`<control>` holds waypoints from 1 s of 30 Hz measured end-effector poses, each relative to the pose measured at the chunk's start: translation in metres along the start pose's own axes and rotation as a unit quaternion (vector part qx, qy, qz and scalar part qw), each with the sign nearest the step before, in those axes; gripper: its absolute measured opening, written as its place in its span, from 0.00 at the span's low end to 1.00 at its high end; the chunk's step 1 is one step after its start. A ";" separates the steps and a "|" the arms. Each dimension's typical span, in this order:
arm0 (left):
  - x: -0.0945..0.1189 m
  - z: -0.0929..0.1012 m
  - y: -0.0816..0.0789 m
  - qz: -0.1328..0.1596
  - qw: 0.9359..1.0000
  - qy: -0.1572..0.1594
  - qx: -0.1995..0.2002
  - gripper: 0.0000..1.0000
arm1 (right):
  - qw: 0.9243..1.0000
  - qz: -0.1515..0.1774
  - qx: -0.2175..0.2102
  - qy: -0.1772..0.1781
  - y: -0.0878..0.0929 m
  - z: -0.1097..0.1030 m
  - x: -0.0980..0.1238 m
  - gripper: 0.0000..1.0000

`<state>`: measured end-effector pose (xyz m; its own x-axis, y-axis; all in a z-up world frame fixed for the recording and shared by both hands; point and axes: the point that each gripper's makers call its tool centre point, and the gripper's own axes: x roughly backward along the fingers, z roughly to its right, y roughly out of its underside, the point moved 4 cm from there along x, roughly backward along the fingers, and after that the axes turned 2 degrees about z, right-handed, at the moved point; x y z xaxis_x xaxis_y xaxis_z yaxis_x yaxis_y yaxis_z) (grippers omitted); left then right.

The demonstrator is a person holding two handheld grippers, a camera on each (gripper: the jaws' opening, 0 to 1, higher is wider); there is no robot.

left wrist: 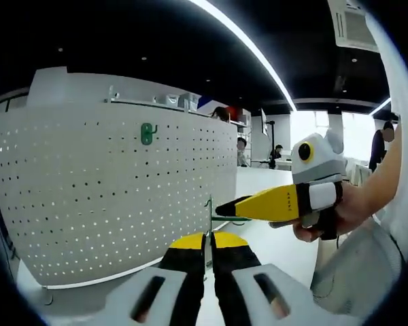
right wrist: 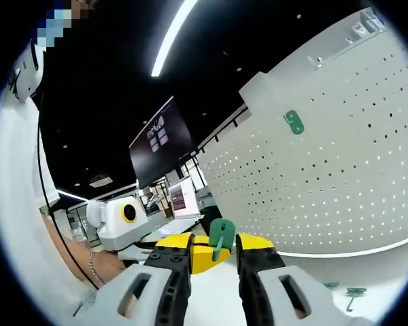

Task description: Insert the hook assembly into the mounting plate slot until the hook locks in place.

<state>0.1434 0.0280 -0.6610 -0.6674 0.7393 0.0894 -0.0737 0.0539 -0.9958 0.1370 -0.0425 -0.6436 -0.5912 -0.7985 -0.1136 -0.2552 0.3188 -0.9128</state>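
Left gripper [left wrist: 205, 246] pinching a thin green hook [left wrist: 209, 216] upright between nearly closed jaws, just in front of the white perforated mounting plate [left wrist: 115, 197] standing on the tabletop [left wrist: 272, 248]. Right gripper [left wrist: 221, 209] reaching in from the right, tips meeting the same hook. In the right gripper view, right gripper [right wrist: 213, 252] clamping the green hook piece [right wrist: 221, 236]. Already sitting on the plate: one green hook [left wrist: 147, 133]. Lying loose on the tabletop: another green piece [right wrist: 353, 294].

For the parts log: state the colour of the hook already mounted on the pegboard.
Green. The mounted hook on the white pegboard shows best in the left gripper view.
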 end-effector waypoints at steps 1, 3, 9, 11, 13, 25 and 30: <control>0.000 0.000 0.000 0.000 1.000 0.000 0.000 0.02 | 1.000 -0.002 -0.001 -0.001 0.001 0.000 -0.001 0.21; 0.000 0.000 0.000 0.001 1.000 0.000 0.001 0.02 | 1.000 -0.004 0.001 -0.002 0.002 -0.001 -0.001 0.19; -0.002 0.002 0.000 0.001 1.000 0.002 0.003 0.02 | 1.000 -0.002 0.005 -0.002 0.001 0.000 -0.003 0.14; -0.003 0.004 -0.001 0.001 1.000 0.003 -0.005 0.02 | 1.000 -0.002 0.005 -0.001 0.000 0.001 -0.003 0.11; -0.003 0.004 -0.002 0.003 1.000 0.002 0.001 0.02 | 1.000 -0.004 0.005 -0.001 0.001 0.001 -0.004 0.10; -0.004 0.004 -0.003 0.002 1.000 0.000 -0.004 0.02 | 1.000 -0.009 0.012 0.011 0.003 0.004 -0.004 0.05; -0.003 0.003 -0.003 0.001 1.000 -0.008 -0.007 0.02 | 1.000 -0.006 0.003 0.020 0.005 0.004 -0.006 0.04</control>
<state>0.1435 0.0242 -0.6586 -0.6786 0.7292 0.0883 -0.0627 0.0622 -0.9961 0.1426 -0.0382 -0.6491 -0.6187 -0.7809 -0.0864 -0.2578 0.3057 -0.9166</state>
